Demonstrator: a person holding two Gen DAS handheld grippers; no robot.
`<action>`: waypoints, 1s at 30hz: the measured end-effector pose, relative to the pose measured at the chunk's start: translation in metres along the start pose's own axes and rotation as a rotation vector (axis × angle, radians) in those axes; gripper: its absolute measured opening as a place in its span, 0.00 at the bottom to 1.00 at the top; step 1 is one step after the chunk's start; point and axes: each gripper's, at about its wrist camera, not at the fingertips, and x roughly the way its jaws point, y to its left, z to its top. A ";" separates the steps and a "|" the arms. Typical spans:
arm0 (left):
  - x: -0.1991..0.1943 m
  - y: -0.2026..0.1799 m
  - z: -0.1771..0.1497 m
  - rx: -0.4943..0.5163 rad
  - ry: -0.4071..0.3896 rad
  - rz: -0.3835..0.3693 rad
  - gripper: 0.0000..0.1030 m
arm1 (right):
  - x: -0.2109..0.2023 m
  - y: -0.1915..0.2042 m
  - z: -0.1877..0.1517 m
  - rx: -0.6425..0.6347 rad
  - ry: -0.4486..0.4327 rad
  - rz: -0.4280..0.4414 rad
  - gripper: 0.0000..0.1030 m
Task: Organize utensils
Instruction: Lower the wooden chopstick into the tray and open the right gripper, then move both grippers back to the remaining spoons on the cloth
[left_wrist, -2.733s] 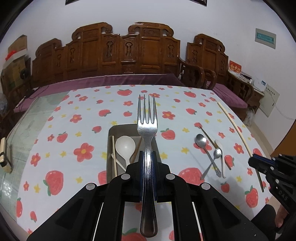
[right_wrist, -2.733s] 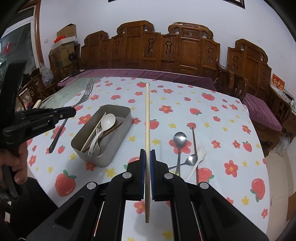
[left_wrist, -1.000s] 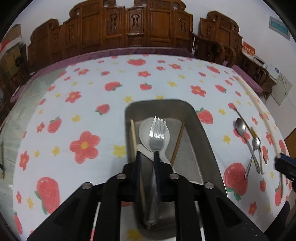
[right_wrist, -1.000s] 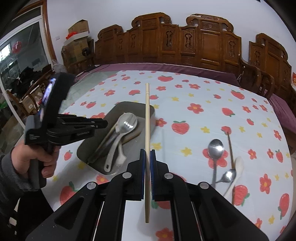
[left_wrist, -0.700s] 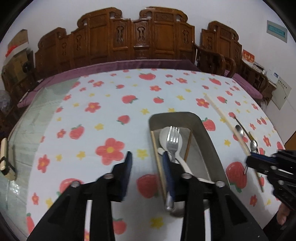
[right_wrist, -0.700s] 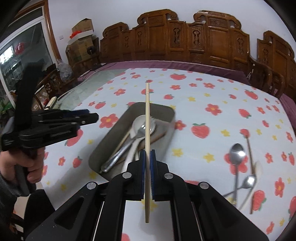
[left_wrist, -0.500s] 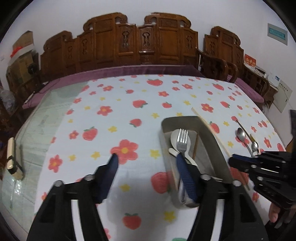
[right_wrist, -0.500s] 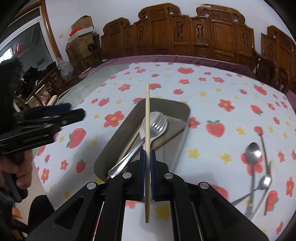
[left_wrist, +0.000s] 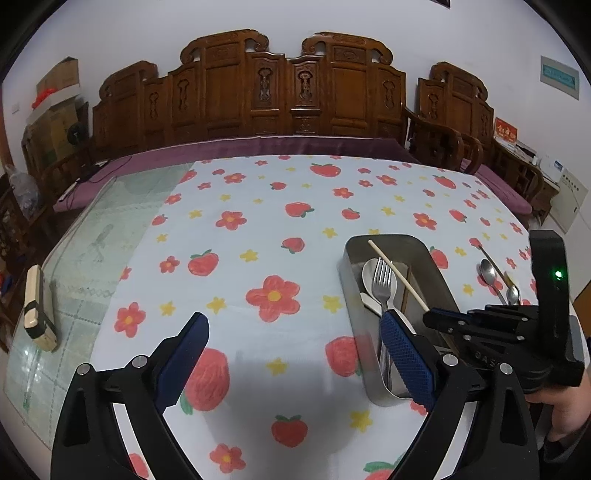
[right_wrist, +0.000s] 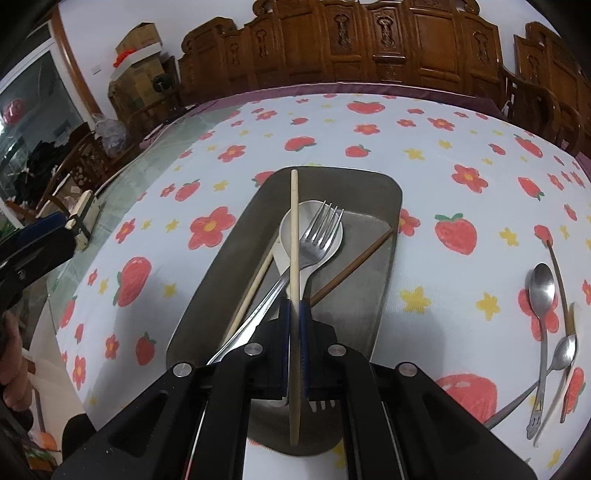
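A grey metal tray (left_wrist: 435, 258) (right_wrist: 384, 192) sits on the strawberry tablecloth. In it lie a steel fork (left_wrist: 383, 280) (right_wrist: 317, 229), a white spoon (right_wrist: 328, 243), a pale chopstick (right_wrist: 255, 284) and a brown chopstick (right_wrist: 354, 262). My right gripper (right_wrist: 294, 306) is shut on a pale chopstick (right_wrist: 294, 240) and holds it over the tray; it also shows in the left wrist view (left_wrist: 399, 275). My left gripper (left_wrist: 291, 332) is open and empty, left of the tray.
Two steel spoons (right_wrist: 543, 295), a white spoon and a brown chopstick (right_wrist: 557, 273) lie on the cloth right of the tray. A small wooden block (left_wrist: 35, 306) sits on the bare glass at the left. Carved wooden chairs (left_wrist: 288, 92) line the far edge.
My left gripper let go of the fork in the tray, opened wide and drew back to the left. My right gripper carried the pale chopstick over the tray and lowered toward it.
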 end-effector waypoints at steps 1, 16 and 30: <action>0.000 0.000 0.000 0.001 0.000 -0.001 0.88 | 0.002 0.000 0.001 0.004 0.004 0.001 0.06; -0.005 -0.014 -0.002 0.029 -0.010 -0.022 0.88 | -0.006 0.008 -0.004 -0.065 -0.028 0.033 0.07; -0.017 -0.076 -0.002 0.093 -0.024 -0.061 0.88 | -0.110 -0.037 -0.029 -0.131 -0.180 -0.021 0.15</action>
